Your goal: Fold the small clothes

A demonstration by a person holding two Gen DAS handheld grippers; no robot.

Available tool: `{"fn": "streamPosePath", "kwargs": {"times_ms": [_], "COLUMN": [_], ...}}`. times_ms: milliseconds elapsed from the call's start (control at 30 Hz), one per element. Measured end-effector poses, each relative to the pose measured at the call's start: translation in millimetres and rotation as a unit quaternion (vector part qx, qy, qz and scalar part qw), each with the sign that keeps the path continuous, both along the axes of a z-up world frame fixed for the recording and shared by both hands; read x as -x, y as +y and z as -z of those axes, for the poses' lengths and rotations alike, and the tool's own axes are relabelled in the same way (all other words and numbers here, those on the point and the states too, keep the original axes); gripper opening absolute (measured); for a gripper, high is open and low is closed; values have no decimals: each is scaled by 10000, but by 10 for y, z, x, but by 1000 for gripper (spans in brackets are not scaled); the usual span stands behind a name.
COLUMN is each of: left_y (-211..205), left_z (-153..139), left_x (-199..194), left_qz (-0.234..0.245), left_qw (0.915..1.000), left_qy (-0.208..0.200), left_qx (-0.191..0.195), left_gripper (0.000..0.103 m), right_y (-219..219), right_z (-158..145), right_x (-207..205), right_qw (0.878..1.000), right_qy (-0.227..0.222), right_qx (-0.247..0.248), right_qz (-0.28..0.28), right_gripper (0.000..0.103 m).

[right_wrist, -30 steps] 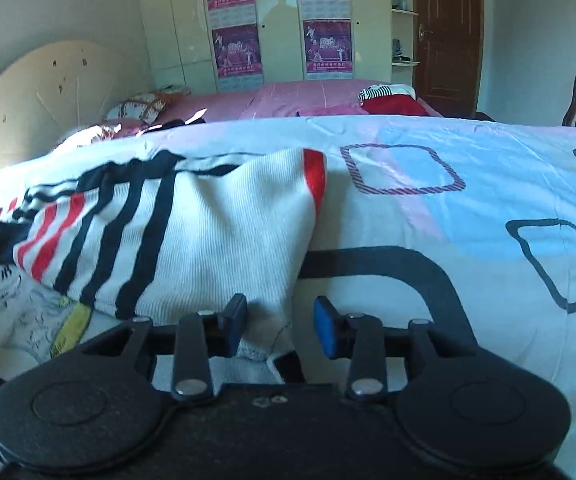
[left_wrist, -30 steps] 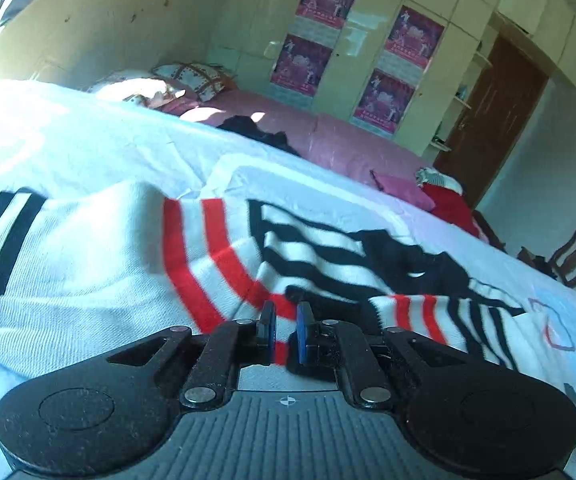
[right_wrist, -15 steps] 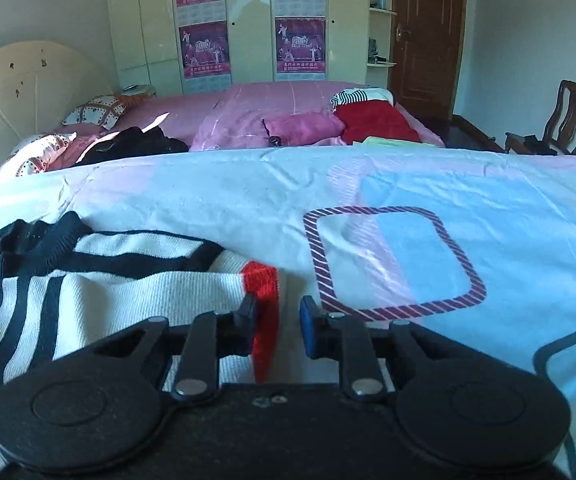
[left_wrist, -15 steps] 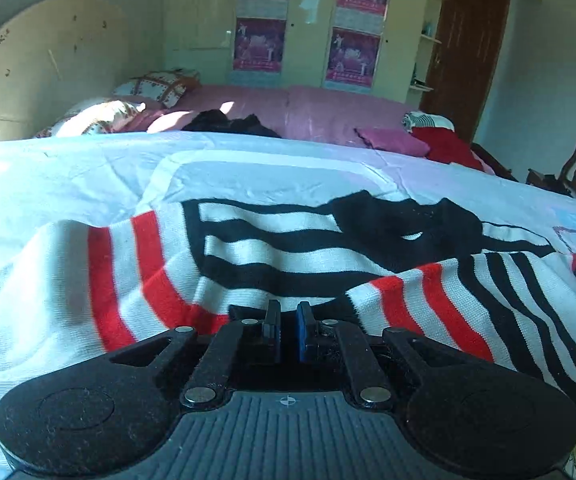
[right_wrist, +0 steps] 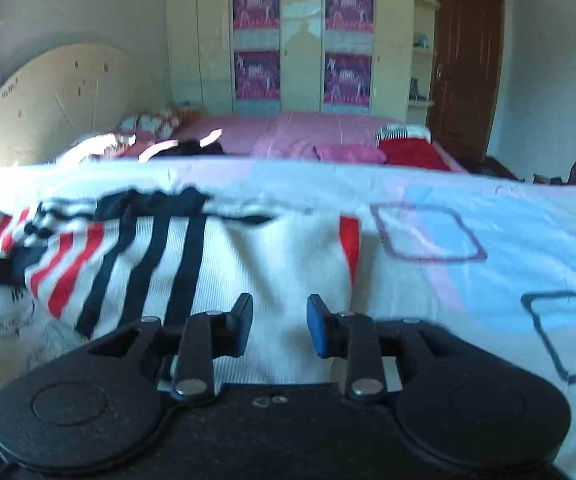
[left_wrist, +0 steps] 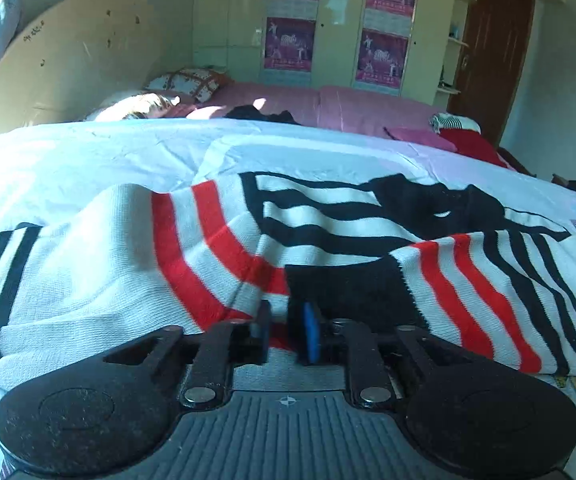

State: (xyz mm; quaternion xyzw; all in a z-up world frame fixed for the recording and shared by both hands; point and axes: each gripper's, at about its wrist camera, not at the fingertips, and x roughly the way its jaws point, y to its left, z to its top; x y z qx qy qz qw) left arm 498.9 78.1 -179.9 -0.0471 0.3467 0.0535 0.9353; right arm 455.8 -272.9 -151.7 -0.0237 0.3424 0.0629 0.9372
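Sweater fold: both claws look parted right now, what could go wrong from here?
1. The left claw has just been opening with sweater fabric between its fingers. Pulling back now could snag the knit and drag the folded sleeve open.
2. The right claw has also been opening, over the white panel; it may grab more than one layer if it closes there.
3. The folded part lies bunched and uneven, so the next fold may come out crooked.

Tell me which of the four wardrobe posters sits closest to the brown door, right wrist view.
The upper right poster: right column, top row, so it sits nearest the brown door. The other three hang lower or further left.
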Motion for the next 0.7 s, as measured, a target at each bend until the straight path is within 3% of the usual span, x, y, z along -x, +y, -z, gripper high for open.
{"fn": "streamPosePath", "kwargs": {"times_ms": [33, 67, 100, 167, 267, 367, 433, 500, 533, 633, 700], "left_y": [35, 82, 147, 312, 868, 1548, 2001, 2506, 2702, 3149, 3333], "left_z": [-24, -69, -128, -217, -237, -110, 0, 157, 231, 433, 542], "left_x": [40, 93, 176, 398, 792, 1144, 1328, 1558, 1602, 1670, 1652], "left_qz": [-36, -34, -65, -287, -955, -1796, -2338, -2932, -3162, -3568, -3558], "left_qw": [10000, 9999, 9998, 9988, 9920, 9758, 9572, 9183, 9061, 8779, 8661], "left_qy": [31, 34, -65, -384, -618, -717, -815, -1203, -1201, -1214, -1306], "left_qx": [10, 99, 169, 119, 552, 1023, 1500, 2370, 2541, 2953, 3258], "left_gripper": [43, 45, 48, 68, 68, 67, 67, 61, 49, 45, 45], "right_y": [38, 94, 116, 84, 129, 145, 165, 196, 226, 317, 389], "right_z": [101, 76, 12, -177, -331, -375, -383, -383, -382, -377, -384], "right_x": [-7, 33, 50, 173, 325, 438, 494, 529, 550, 559, 558], "right_qw": [9998, 9993, 9994, 9996, 9990, 9986, 9980, 9968, 9964, 9954, 9952], "right_qy": [135, 55, 98, -240, -411, -323, -318, -292, -284, -240, -236], "right_qx": [164, 356, 316, -160, -148, -375, -489, -630, -649, -701, -688], "right_qz": [-48, -75, -48, -42, 80, 160, 250, 392, 473, 606, 658], "right_gripper": [33, 32, 33, 34, 34, 34, 34, 34, 34, 34, 34]}}
